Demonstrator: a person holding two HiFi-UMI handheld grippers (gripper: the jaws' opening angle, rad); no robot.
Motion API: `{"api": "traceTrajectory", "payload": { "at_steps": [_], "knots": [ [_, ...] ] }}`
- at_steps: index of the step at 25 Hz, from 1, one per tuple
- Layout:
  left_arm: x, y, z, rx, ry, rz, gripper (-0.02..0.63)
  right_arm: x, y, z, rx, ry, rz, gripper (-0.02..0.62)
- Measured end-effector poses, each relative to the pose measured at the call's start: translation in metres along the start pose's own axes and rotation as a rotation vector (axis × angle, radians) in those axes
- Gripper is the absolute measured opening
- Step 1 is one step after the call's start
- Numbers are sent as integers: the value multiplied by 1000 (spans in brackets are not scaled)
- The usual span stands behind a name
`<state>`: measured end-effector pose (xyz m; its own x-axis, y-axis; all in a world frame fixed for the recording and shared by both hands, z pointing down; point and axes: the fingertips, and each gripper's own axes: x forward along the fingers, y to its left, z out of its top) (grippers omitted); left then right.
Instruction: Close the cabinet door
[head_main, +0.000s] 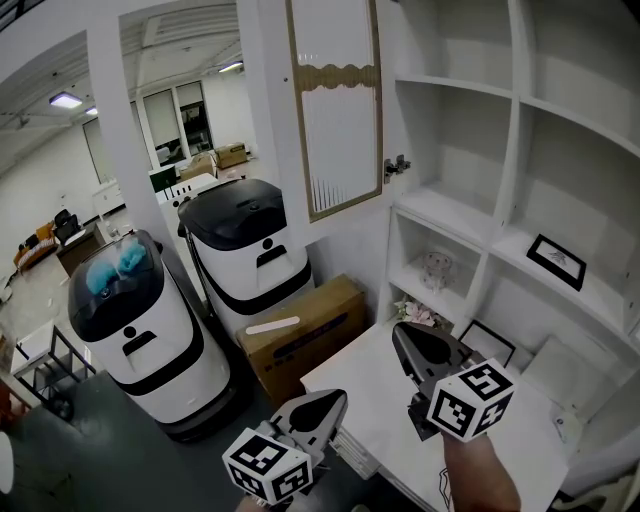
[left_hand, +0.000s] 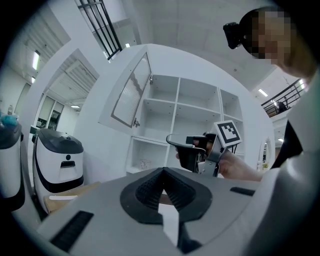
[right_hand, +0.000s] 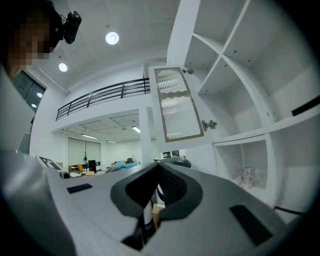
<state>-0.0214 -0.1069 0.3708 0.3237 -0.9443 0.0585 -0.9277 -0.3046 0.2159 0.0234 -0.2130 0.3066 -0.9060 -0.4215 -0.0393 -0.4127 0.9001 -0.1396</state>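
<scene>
The cabinet door, white-framed with a ribbed glass panel, stands swung open to the left of the white shelf unit; its hinge shows at the door's right edge. My left gripper is low in the head view, shut and holding nothing. My right gripper is to its right, over the white counter, also shut and empty. Both are well below the door and apart from it. The left gripper view shows the door up left and the right gripper ahead. The right gripper view has the door above its jaws.
Two white-and-black machines and a cardboard box stand on the floor under the door. The white counter lies under my grippers. A glass jar, flowers and a framed picture sit on the shelves.
</scene>
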Motion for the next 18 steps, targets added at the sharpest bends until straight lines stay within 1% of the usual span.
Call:
{"api": "traceTrajectory", "payload": {
  "at_steps": [5,9,14,18],
  "knots": [
    [5,11,8,13,-7,3,2,15,-2,7,-1,-15,9,5],
    [5,29,15,12,-10,-1,2,36,4,8,-2,-13,13,5],
    [8,62,27,26,0,-45,2,71,8,13,-8,-27,-13,5],
    [12,94,41,39,14,-96,2,102,12,18,1,-40,-56,5]
  ]
}}
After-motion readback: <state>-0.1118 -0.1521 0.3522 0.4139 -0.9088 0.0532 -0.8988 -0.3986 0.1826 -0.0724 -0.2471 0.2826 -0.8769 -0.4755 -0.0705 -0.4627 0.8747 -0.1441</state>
